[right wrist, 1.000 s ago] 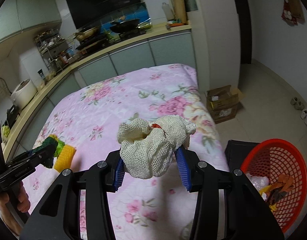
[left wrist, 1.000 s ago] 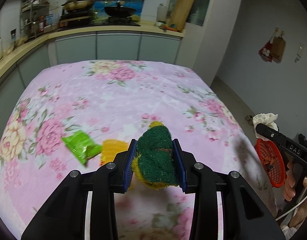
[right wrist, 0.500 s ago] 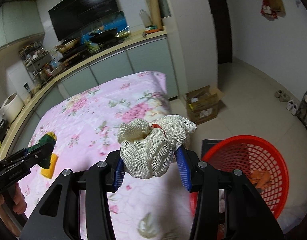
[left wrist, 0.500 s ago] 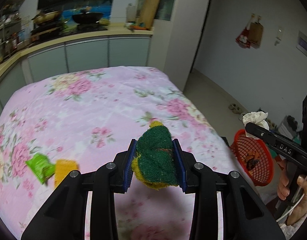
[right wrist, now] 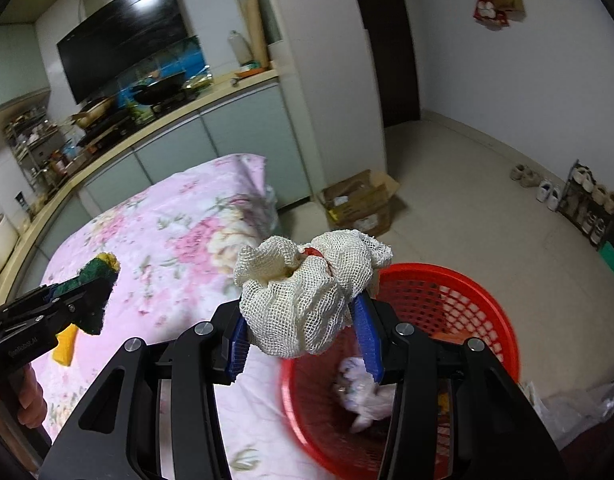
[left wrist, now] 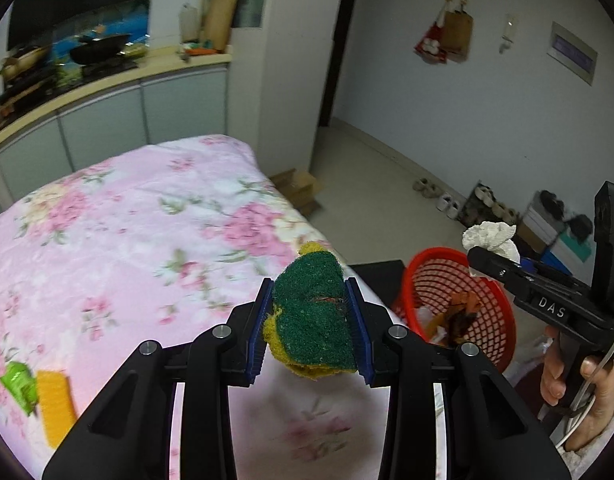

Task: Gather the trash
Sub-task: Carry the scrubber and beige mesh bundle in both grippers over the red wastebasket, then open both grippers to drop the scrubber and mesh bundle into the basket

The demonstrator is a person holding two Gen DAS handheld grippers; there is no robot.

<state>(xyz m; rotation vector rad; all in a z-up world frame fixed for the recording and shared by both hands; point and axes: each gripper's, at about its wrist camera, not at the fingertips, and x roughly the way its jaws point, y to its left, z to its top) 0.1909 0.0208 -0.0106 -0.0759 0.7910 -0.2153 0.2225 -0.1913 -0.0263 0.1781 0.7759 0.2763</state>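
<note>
My left gripper is shut on a green and yellow scouring sponge, held above the right edge of the floral table. My right gripper is shut on a crumpled white mesh cloth, held over the near rim of the red basket, which holds paper and other scraps. The basket stands on the floor right of the table. In the left wrist view the right gripper with the cloth is above the basket. A green wrapper and an orange sponge lie on the table at left.
A cardboard box sits on the floor beyond the table. Shoes and a rack line the right wall. Kitchen counter runs behind the table. A plastic bag lies right of the basket.
Both grippers have swung right toward the basket with their loads. The basket now lies directly under the right gripper, and the table has slid left in both views.
</note>
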